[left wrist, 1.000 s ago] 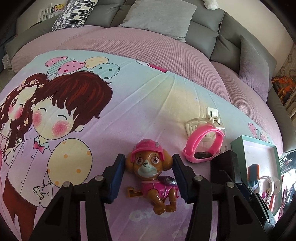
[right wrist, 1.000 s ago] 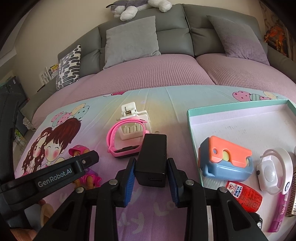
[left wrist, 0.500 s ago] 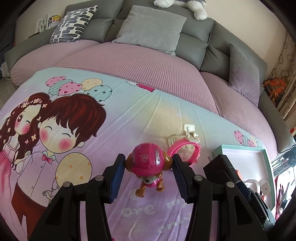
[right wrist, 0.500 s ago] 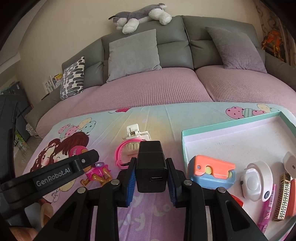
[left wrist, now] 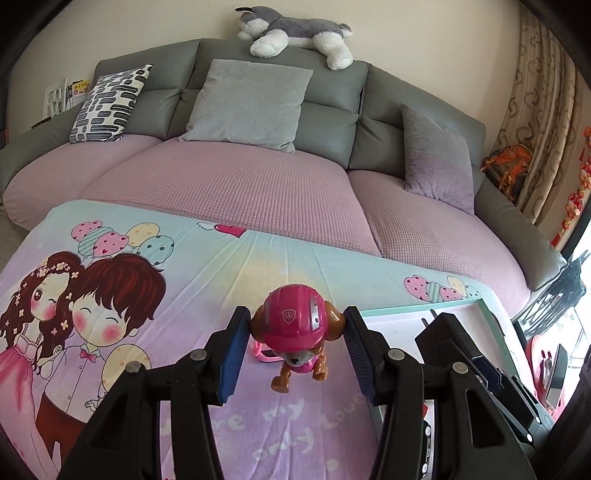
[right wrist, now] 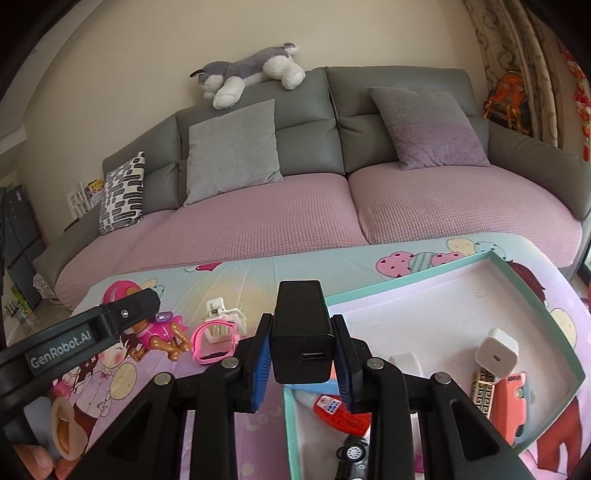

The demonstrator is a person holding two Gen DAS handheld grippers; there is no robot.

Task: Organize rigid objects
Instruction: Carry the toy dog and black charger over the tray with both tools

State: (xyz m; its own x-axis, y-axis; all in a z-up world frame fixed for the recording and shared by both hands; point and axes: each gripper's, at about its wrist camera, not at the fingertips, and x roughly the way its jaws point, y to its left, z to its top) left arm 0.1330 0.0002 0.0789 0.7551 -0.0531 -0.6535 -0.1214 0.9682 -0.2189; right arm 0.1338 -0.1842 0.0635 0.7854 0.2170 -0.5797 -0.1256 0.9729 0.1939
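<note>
Gripping only the helmet of the toy dog, left gripper risks it swivelling loose; right gripper, clamped on black charger, could clip tray rim.

Soft daylight from the right; sharp focus, fisheye-bent, dark-cornered edges.

I'm in a home living room: ahead of me a grey sofa with pink seat covers, scatter cushions and a plush husky along its back, patterned curtains, and a cartoon-print cloth spread below.
</note>
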